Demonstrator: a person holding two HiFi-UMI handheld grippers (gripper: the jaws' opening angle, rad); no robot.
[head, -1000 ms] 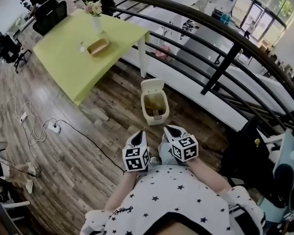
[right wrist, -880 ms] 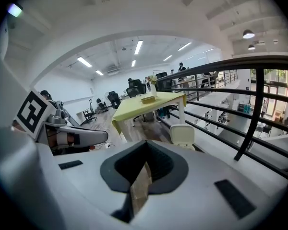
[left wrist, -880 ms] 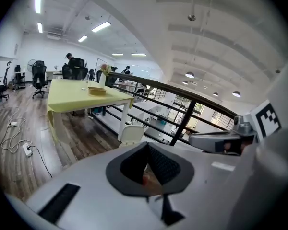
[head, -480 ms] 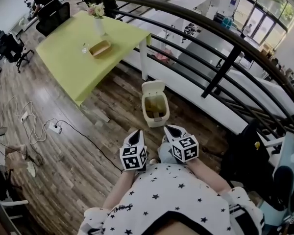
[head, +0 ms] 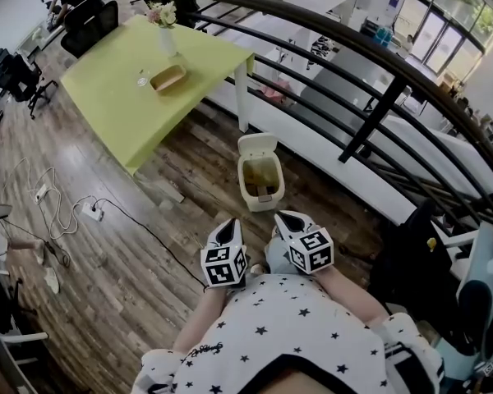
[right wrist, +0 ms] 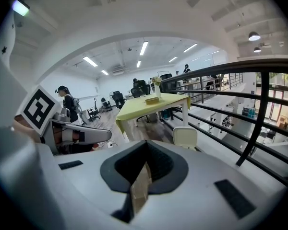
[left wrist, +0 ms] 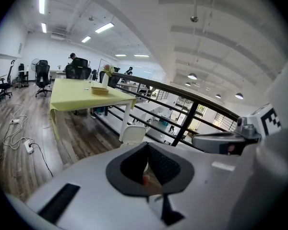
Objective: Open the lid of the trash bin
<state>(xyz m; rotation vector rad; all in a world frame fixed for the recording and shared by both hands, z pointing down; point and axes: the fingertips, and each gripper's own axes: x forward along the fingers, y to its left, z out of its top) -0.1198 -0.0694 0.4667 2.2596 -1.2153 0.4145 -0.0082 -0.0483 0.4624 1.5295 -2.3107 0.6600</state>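
The trash bin (head: 261, 201) stands on the wooden floor (head: 123, 261) just ahead of the person, between the corner of the yellow-green table (head: 107, 105) and the white ledge under the dark railing (head: 378, 80). Its lid (head: 256, 144) is already up — tipped back on the far side, pale inside face turned toward the camera — and the open mouth shows something brownish lying in the bottom, too small to tell what.

Both tools are held close to the chest of the star-print shirt (head: 287, 327), side by side and well apart from the bin, touching nothing. The left tongs (head: 229, 226) point forward and down toward the floor; in the left gripper view the dark pads meet at the tip, pressed together with nothing pinched. The right tongs (head: 286, 217) sit just beside them, a little nearer the bin, and the right gripper view shows the same — pads closed against each other, only a thin brown sliver showing through the slit below. In each gripper view the raised white lid shows just above the closed tips.

On the table stand a vase of flowers (head: 163, 29) and a shallow tan tray (head: 168, 78). A power strip (head: 90, 213) with trailing cables lies on the floor to the left.
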